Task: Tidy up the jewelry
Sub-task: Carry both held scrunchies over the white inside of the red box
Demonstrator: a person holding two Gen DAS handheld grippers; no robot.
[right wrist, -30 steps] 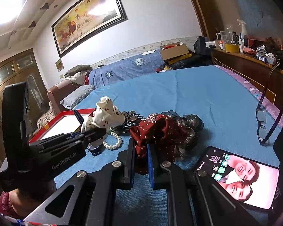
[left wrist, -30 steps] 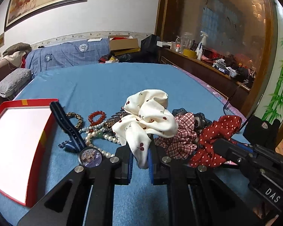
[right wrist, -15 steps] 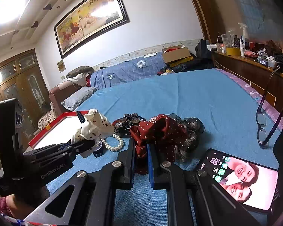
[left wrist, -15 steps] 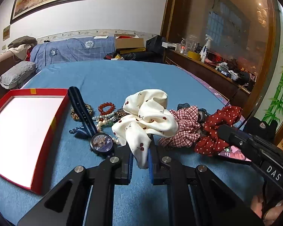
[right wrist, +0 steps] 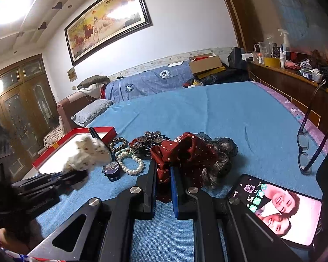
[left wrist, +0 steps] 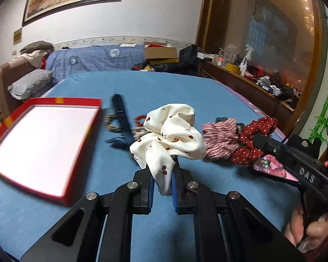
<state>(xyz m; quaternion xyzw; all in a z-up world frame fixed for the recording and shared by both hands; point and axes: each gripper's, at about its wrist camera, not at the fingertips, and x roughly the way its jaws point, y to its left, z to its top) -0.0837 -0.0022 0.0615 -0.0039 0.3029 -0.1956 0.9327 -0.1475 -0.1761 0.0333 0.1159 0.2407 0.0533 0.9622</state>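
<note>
Three fabric scrunchies are visible — one cream scrunchie with red cherries (left wrist: 170,135), one red-and-white checked scrunchie (left wrist: 220,137), one dark red scrunchie with white dots (right wrist: 185,152). There is one shallow red box with a white inside (left wrist: 76,163), one blue-strapped wristwatch (right wrist: 111,169), one white pearl bracelet (right wrist: 131,163), one smartphone with a lit screen (right wrist: 280,209) and one pair of dark-framed glasses (right wrist: 306,150).

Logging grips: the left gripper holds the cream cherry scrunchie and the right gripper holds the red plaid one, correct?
Not quite. The right gripper is shut on the red polka-dot scrunchie, as the right wrist view shows. The left gripper does hold the cream cherry scrunchie.
</note>
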